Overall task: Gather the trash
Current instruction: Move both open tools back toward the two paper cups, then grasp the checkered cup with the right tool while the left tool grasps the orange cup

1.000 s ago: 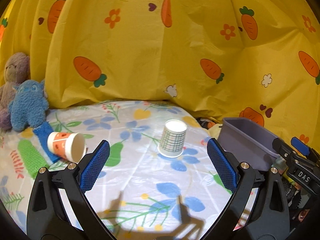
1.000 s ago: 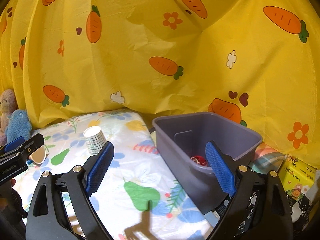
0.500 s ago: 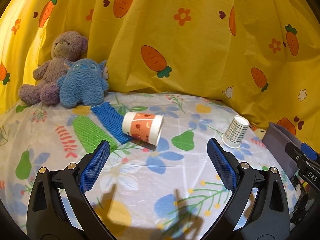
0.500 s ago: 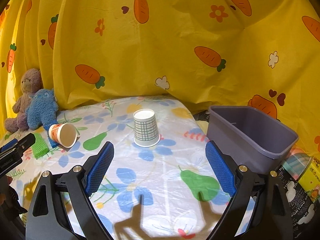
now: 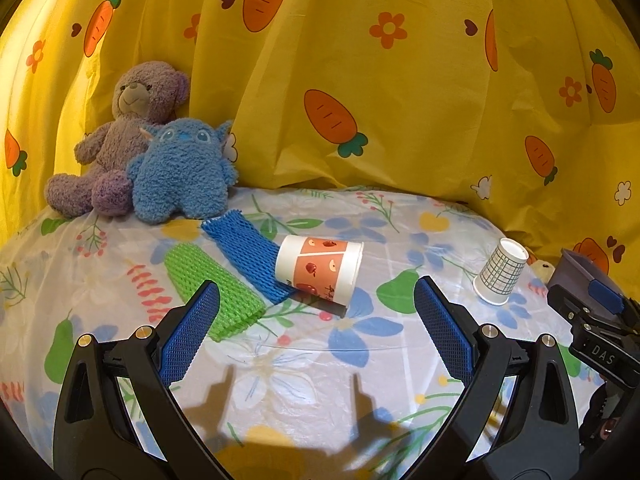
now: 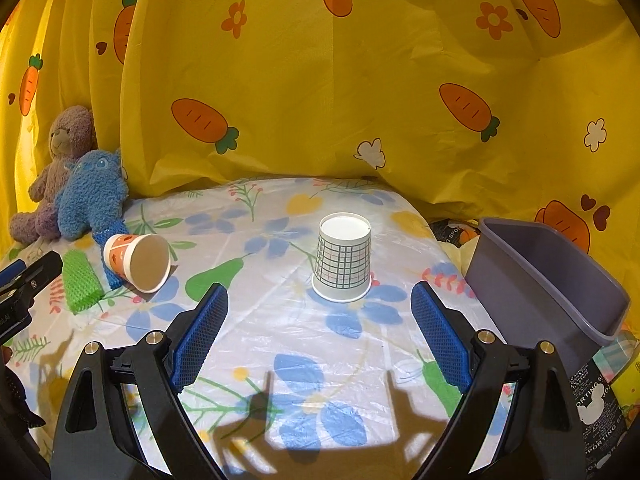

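Both grippers, left [image 5: 316,316] and right [image 6: 319,320], gaped wide and empty. The tipped cup [image 5: 319,269] lay at frame centre, the grid cup [image 6: 343,263] upside down, the bin [image 6: 548,280] at right. A pinch could likely roll the tipped cup away.

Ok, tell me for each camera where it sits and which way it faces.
Left wrist: sits on the left gripper, facing the orange paper cup lying on its side; its own open fingers and part of the right gripper at the right edge show.
Right wrist: sits on the right gripper, facing the upside-down grid cup with the grey bin to its right; its open fingers show.
Shared: both cups, the green net sleeve, blue net sleeve and both plush toys.
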`<state>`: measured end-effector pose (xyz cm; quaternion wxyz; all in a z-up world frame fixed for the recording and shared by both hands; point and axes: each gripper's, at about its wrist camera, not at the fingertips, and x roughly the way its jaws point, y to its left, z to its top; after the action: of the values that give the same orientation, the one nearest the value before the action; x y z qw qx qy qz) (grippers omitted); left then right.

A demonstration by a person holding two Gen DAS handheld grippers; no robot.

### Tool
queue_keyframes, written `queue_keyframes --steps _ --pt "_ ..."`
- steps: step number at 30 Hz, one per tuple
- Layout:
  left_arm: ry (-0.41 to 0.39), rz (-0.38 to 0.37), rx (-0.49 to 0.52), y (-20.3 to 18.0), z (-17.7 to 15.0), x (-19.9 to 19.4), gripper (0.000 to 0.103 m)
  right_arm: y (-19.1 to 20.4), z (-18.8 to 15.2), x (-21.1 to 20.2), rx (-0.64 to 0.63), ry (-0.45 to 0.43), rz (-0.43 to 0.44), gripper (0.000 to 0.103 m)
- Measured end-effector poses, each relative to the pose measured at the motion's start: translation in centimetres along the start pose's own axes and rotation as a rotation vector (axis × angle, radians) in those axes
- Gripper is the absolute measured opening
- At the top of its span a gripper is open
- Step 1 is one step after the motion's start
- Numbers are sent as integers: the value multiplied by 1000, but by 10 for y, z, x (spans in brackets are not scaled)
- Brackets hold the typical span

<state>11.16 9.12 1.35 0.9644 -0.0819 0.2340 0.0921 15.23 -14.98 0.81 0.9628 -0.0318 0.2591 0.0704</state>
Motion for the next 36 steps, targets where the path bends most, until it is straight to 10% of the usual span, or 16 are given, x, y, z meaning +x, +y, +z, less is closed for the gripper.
queue_keyframes --steps 36 --pt "111 -2 58 -31 21 91 96 -28 25 135 50 156 -125 83"
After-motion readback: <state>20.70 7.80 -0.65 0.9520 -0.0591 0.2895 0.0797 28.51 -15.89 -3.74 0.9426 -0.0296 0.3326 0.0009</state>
